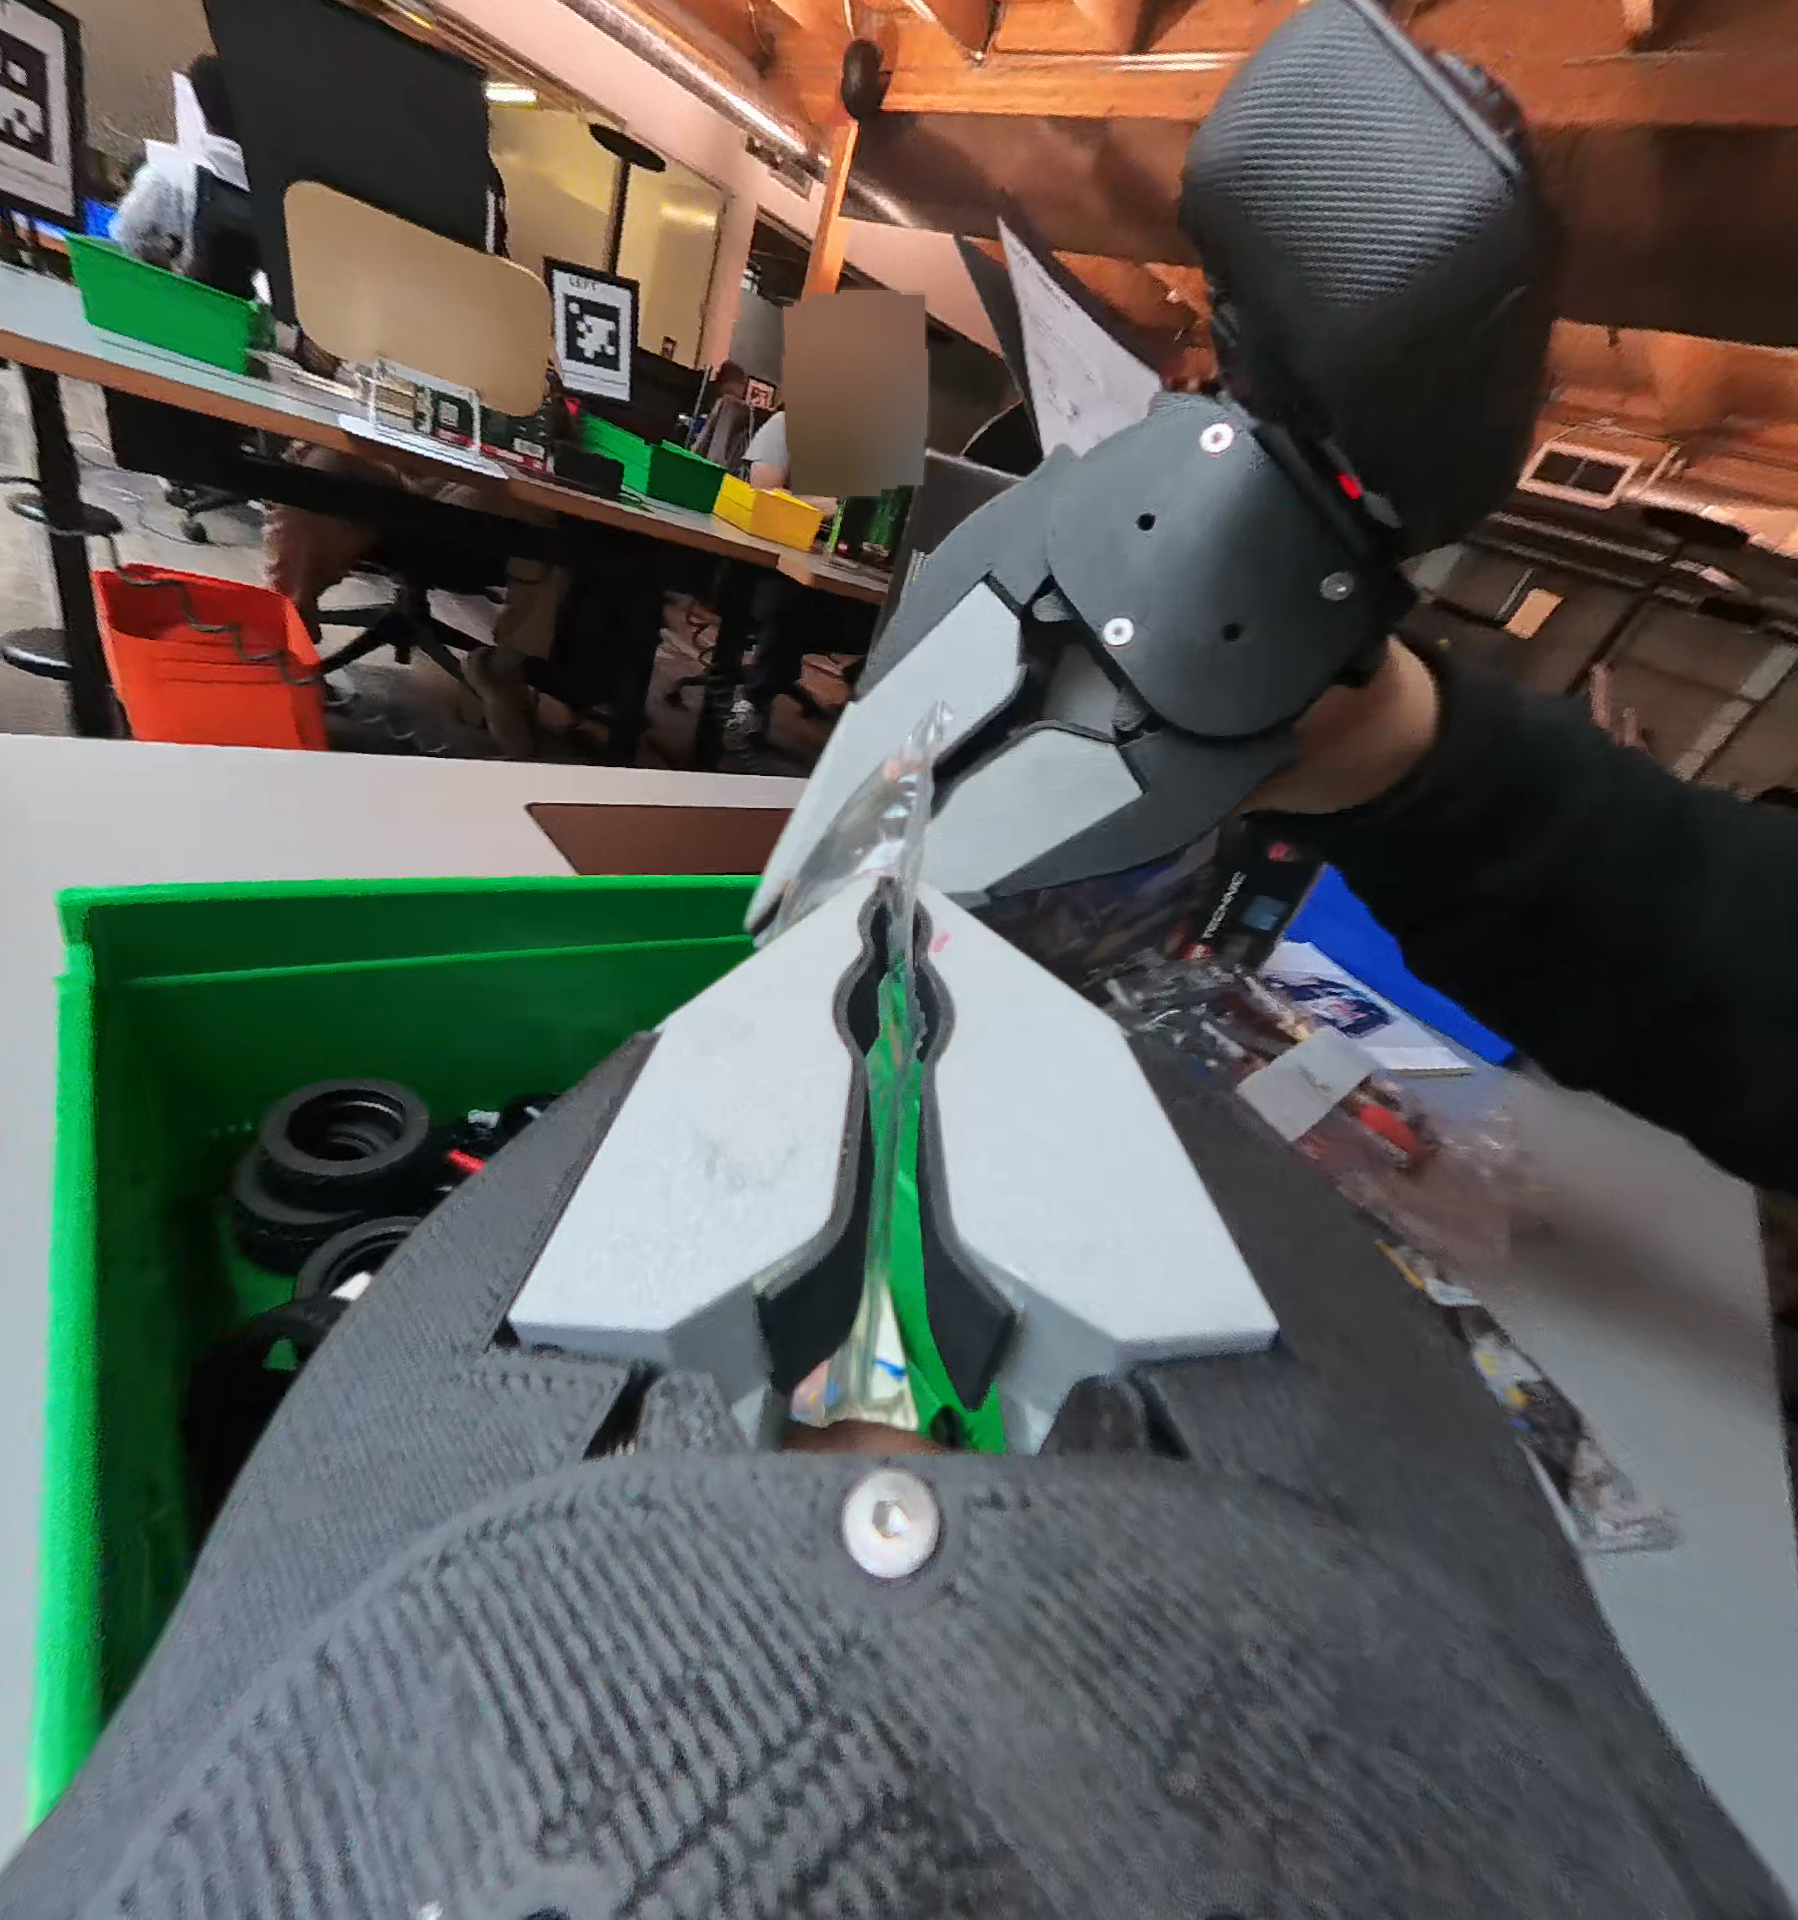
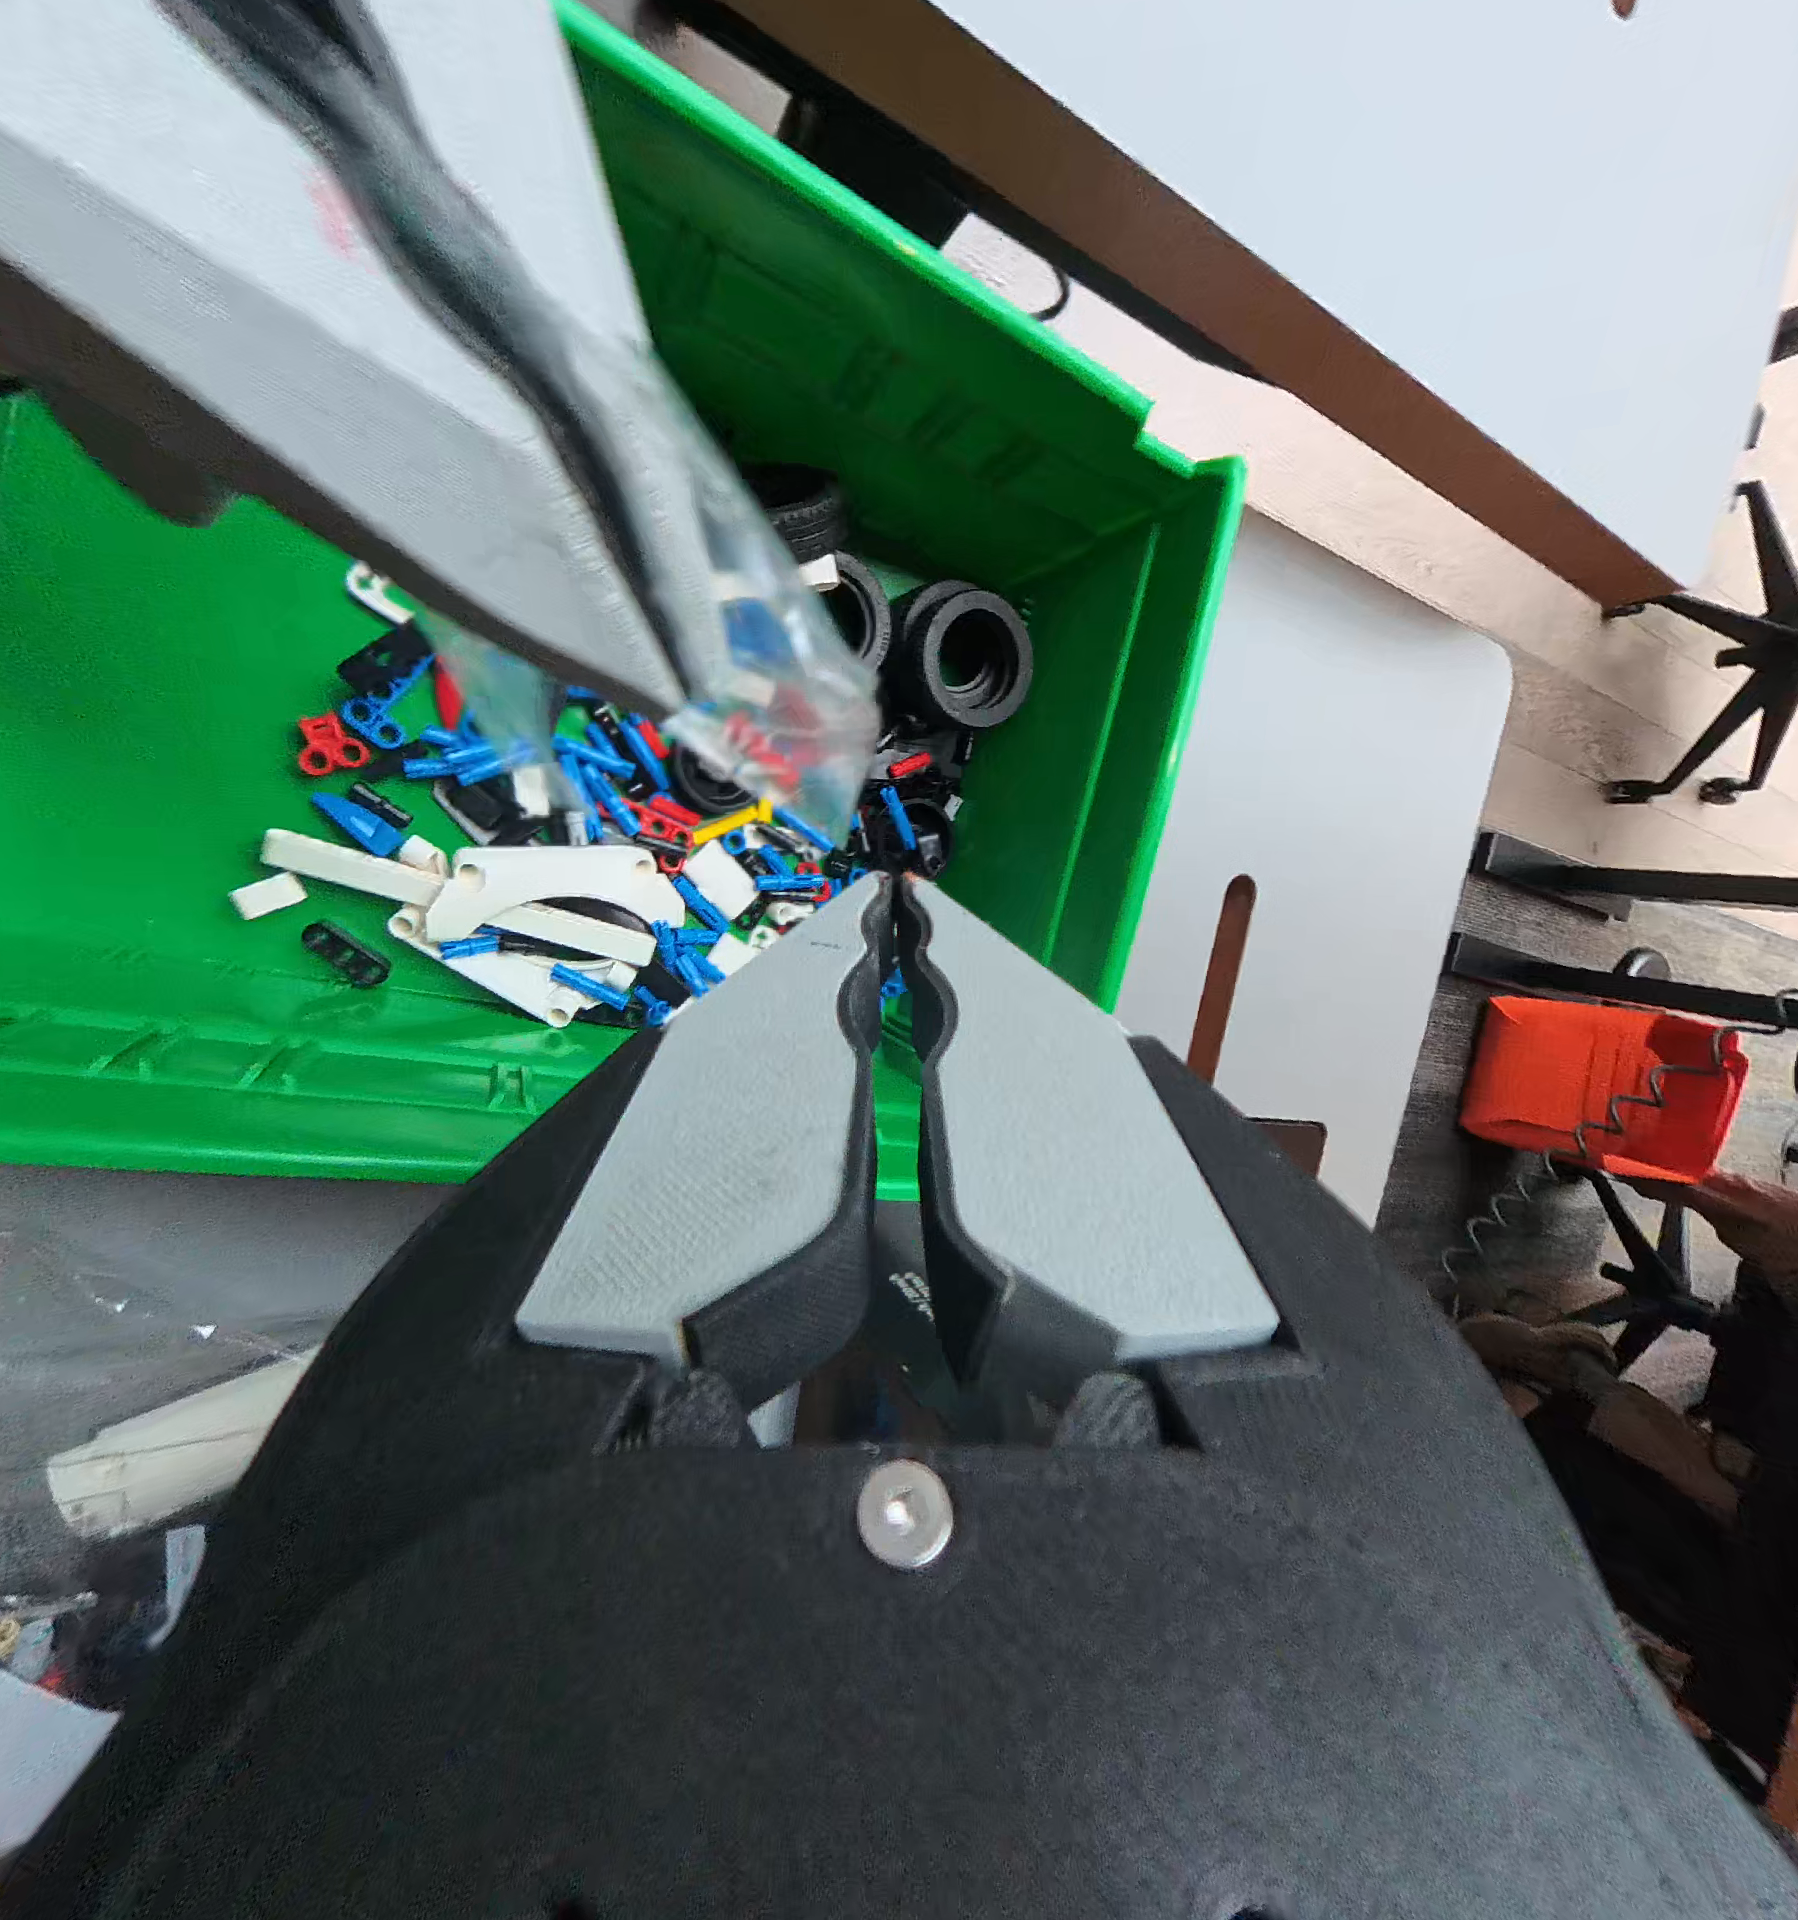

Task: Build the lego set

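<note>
My left claw (image 1: 890,914) pinches a clear plastic parts bag (image 2: 770,665) above the green bin (image 2: 1134,436), so pieces fall among the loose Lego parts (image 2: 562,831) at centre frame. My right claw (image 2: 893,883) is pressed together, apparently empty.

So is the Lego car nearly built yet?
Not yet. Loose pieces and tyres already lie in the green bin. The left gripper pinches a clear plastic bag over it; the right gripper is shut. Nothing looks joined, so all building remains.
</note>
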### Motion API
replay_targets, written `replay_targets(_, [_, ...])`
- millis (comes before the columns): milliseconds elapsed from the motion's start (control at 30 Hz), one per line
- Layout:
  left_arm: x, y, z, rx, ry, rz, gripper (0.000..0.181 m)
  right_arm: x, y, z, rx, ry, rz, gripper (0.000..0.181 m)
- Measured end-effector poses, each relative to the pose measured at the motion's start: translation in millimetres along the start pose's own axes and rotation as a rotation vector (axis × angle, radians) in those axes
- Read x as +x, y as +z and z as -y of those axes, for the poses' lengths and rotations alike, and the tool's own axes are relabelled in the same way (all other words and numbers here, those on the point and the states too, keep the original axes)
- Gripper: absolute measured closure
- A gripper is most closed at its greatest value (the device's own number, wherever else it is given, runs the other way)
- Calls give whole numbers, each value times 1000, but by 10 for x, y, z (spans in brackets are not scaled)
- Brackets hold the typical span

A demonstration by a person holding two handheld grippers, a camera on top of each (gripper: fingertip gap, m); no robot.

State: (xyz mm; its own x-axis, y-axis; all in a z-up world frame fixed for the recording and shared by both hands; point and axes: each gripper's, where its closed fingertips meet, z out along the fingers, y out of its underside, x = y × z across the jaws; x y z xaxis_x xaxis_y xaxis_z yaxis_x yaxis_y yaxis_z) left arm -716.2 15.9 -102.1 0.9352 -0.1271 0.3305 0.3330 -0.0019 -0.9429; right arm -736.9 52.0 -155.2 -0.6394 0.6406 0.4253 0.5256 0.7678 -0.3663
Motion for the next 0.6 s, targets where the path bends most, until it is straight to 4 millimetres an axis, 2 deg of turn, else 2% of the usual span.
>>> replay_targets(67, [-56, -11, -16, -13, 10, 31, 181, -43, 2, -45, -13, -18, 12, 171])
replay_targets(133, [-10, -19, -4, -2, 0, -2, 181, -79, 20, -91, -28, -33, 22, 164])
replay_targets(300, [44, -16, -23, -8, -1, -38, 181, -134, 100, -21, 21, -48, 38, 157])
replay_targets(333, [51, -20, -31, -8, -3, -45, 181, -175, 104, 15, 44, -48, 64, 174])
replay_targets(367, [66, -26, -30, -3, -6, -58, 181, -202, 105, 50, 67, -49, 81, 181])
replay_targets(400, [73, -34, -23, 4, -14, -66, 181, -226, 106, 69, 79, -54, 96, 181])
replay_targets(433, [44, -43, -19, 7, -19, -51, 181, -239, 107, 56, 72, -60, 107, 181])
replay_targets(533, [-217, -89, -44, 1, -8, 99, 181, -31, 62, -11, 14, -39, 4, 181])
replay_targets(600, [-305, -120, -29, 31, -42, 131, 181, -127, 42, 5, 9, -36, 63, 181])
